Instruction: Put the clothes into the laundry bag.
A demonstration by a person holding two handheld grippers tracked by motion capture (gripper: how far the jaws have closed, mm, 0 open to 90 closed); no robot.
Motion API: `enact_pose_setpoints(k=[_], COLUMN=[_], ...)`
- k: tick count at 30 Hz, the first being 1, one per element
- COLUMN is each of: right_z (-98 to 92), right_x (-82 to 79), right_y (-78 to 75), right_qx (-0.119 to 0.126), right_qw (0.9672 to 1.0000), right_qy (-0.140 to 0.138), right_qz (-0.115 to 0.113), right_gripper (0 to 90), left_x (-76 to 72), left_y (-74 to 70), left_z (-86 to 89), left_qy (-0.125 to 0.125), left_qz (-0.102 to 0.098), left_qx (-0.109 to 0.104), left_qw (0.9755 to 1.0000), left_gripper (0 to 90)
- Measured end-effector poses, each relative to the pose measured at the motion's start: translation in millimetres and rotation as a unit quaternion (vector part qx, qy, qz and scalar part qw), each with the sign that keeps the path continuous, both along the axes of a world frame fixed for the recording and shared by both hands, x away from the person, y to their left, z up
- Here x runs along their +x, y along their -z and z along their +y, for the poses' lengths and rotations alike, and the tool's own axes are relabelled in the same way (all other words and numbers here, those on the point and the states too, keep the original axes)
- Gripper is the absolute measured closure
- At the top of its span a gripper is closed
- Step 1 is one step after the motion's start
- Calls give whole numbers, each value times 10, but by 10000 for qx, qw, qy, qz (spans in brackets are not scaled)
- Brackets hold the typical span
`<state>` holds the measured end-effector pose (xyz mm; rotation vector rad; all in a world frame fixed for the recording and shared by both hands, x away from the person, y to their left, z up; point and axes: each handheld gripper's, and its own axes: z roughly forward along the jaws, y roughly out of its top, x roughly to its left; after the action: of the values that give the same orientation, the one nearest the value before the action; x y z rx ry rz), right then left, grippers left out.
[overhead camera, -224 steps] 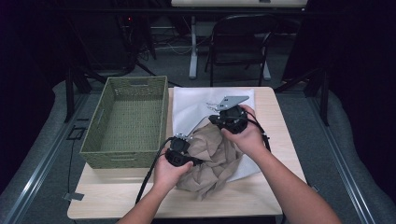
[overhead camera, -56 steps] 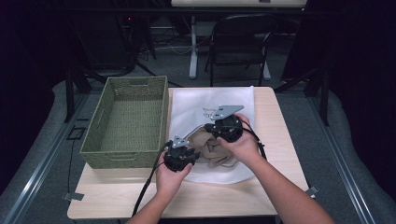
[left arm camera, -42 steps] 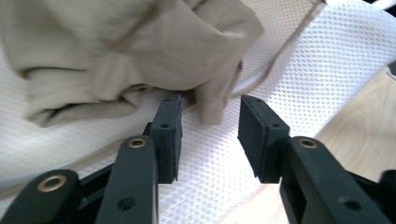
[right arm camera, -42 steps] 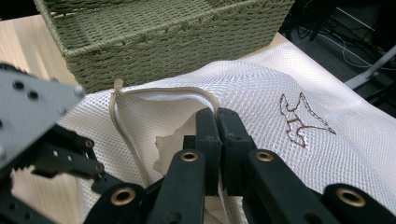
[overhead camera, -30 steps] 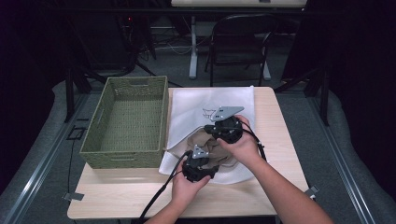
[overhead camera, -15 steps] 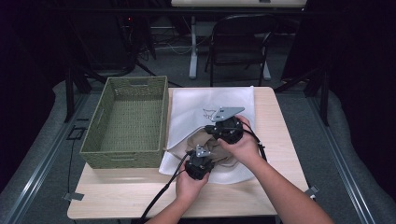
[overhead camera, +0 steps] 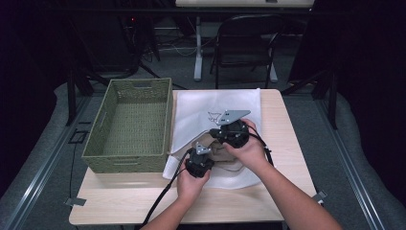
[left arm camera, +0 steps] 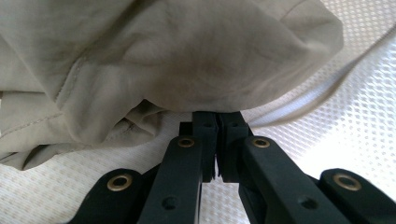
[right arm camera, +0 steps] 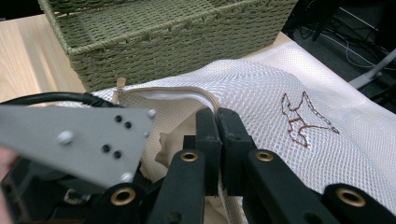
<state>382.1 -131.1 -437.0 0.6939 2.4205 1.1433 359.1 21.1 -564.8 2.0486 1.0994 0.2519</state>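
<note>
**Two closed grippers, one soft garment going into a mesh bag**

Both your tools are working at the bag's mouth, near the front middle of the desk [overhead camera: 119, 211]. Your left gripper [left arm camera: 217, 116] has just finished closing, jaws together, tips tucked under the fold of the tan garment [left arm camera: 163, 60]; whether cloth is actually pinched, you can't tell. Your right gripper [right arm camera: 217, 116] is clamped on the zip edge of the white mesh bag [right arm camera: 280, 74], holding the opening up. The garment lies bunched, partly inside the bag [overhead camera: 215, 108], just right of the green basket [overhead camera: 129, 124].

Handling, as judged: light, limp, creases easily, nothing fragile. It'll sag and snag on the zip. Take it by a thick fold or seam, not a single layer.
</note>
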Motion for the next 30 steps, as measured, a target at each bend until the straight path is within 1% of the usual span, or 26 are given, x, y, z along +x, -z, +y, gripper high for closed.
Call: enact_pose_setpoints(k=[1, 2, 3, 4, 6, 8, 9, 13, 15, 16, 17, 18, 19, 21, 23, 25, 27, 30], right_z=[0, -1, -3, -6, -8, -9, -10, -13, -15, -18, -21, -23, -24, -25, -23, -21, -22, -23], right_x=[-1, -2, -2, 0, -1, 0, 1, 4, 6, 6, 8, 9, 11, 11, 12, 10, 9, 9], right_y=[-2, -4, -5, -7, -10, -11, -12, -12, -12, -14, -14, -12, -11, -9, -8, -7, -7, -8], right_qx=[-13, -20, -19, -19, -28, -30, -25, -22, -21, -31, -21, -7, -7, -5, -12, -16, -22, -23], right_qw=[10000, 10000, 10000, 10000, 10000, 10000, 10000, 10000, 10000, 10000, 10000, 10000, 10000, 10000, 10000, 10000, 10000, 10000], right_qy=[-2, 0, 3, 1, 4, 6, 9, 8, 8, 10, 11, 19, 26, 30, 20, 19, 20, 26], right_qz=[0, 0, 0, -2, 5, 1, 1, 5, 11, 15, 23, 18, 12, 21, 16, 9, 11, 3], right_gripper=[878, 878, 878, 878, 878, 878, 878, 878, 878, 878, 878, 878, 878, 878, 878, 878, 878, 878], left_x=[26, 50, 70, 87, 123, 149, 164, 181, 169, 144, 132, 100, 91, 67, 29, -10, -44, -115], left_y=[-3, -12, -24, -24, -33, -30, -25, -19, -24, -28, -38, -41, -53, -69, -85, -103, -123, -165], left_z=[8, 18, 28, 26, 41, 38, 38, 43, 49, 44, 50, 39, 54, 78, 93, 113, 132, 165], left_qy=[-43, -66, -82, -137, -108, -157, -131, -157, -119, -158, -125, -210, -106, 1, 34, 69, 147, 235], left_qz=[-37, -33, -8, -53, -100, -124, -118, -79, -128, -108, -64, -107, -49, -71, -30, -73, -31, -96], left_qx=[-28, -46, -34, -16, 57, 69, 42, 35, 78, -9, -21, -80, -95, -59, -139, -155, -195, -151], left_qw=[10000, 10000, 10000, 9999, 9999, 9998, 9998, 9998, 9998, 9998, 9999, 9997, 9999, 10000, 9999, 9998, 9997, 9996], left_gripper=[886, 886, 886, 886, 886, 885, 885, 883, 877, 871, 858, 843, 825, 808, 787, 764, 737, 719])
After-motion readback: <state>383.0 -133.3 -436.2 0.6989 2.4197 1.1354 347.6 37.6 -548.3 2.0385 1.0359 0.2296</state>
